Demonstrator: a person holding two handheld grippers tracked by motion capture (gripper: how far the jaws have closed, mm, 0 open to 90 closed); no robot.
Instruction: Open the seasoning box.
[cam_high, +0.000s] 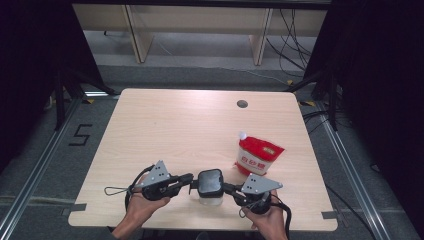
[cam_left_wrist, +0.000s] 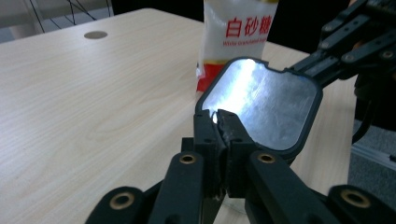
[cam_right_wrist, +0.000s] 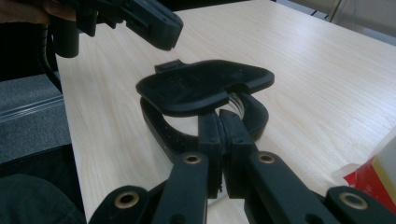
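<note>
A person stands at the near edge of a light wooden table (cam_high: 165, 125), a gripper in each hand, and both tools meet at a small clear jar (cam_high: 210, 199) with a black lid (cam_high: 209, 182) near the middle of that edge.

The left gripper (cam_high: 191, 181) comes in from the left. In the left gripper view its jaws are nearly together, pinching the near rim of the lid (cam_left_wrist: 261, 105), which stands tilted up on edge so that its shiny inner face shows. The jaws have parted only a touch, and the rim sits between them. The left hand (cam_high: 142, 205) grips the tool from below.

The right gripper (cam_high: 229, 188) comes in from the right. In the right gripper view its jaws are closed tight against the black collar (cam_right_wrist: 161, 126) round the jar's mouth, at the side nearest that camera; the lid (cam_right_wrist: 205, 86) hovers above the collar, lifted and slanted, with a gap between the two. The right hand (cam_high: 270, 220) is at the table's near right.

Just beyond the jar, to the far right of it, a red and white sugar bag (cam_high: 257, 155) stands upright with a white cap at its top left corner. It is close to the jar but not touching it. Farther back on the table there is a round cable hole (cam_high: 242, 104).
</note>
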